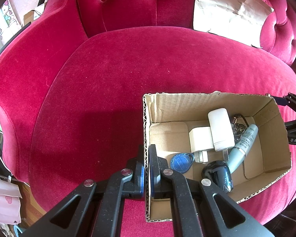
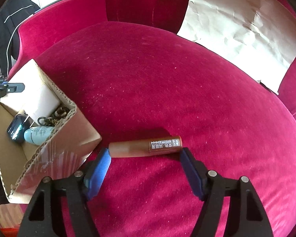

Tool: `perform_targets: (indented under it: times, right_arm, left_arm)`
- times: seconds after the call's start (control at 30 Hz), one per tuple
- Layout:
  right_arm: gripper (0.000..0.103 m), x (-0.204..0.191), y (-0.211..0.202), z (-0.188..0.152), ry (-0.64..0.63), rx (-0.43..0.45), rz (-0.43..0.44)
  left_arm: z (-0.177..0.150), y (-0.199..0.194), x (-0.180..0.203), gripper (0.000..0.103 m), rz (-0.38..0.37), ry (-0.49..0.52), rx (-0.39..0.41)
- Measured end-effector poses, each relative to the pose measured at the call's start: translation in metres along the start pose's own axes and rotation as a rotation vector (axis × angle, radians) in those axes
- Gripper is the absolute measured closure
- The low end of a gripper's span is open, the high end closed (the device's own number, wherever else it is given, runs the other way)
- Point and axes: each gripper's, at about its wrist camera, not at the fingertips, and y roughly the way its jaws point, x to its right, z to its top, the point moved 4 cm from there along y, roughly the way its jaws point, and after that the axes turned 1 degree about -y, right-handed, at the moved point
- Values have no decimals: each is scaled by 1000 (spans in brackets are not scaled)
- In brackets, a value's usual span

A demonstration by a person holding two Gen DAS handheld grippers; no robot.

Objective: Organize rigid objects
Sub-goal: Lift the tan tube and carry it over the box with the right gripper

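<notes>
The room was bright with daylight. The red sofa (image 1: pixel 148 69) glowed, and the box (image 1: pixel 207 106) left a dark shadow on the seat to its left. Shiny tape on the box flashed white. Both pictures were sharp but bent round, with dark corners.
</notes>
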Motion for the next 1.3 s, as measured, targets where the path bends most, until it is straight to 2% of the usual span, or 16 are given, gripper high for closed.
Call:
perform_targets:
  times: [0.93,1.3]
  right_arm:
    - [27,-23,-70,-21,62,36,-38]
    - [27,-47,-102,-8,18,90,-31]
  left_arm:
    - [0,-4,-9,100,-20,-21,12]
    - [1,-5,-12,100,-28,-24,12]
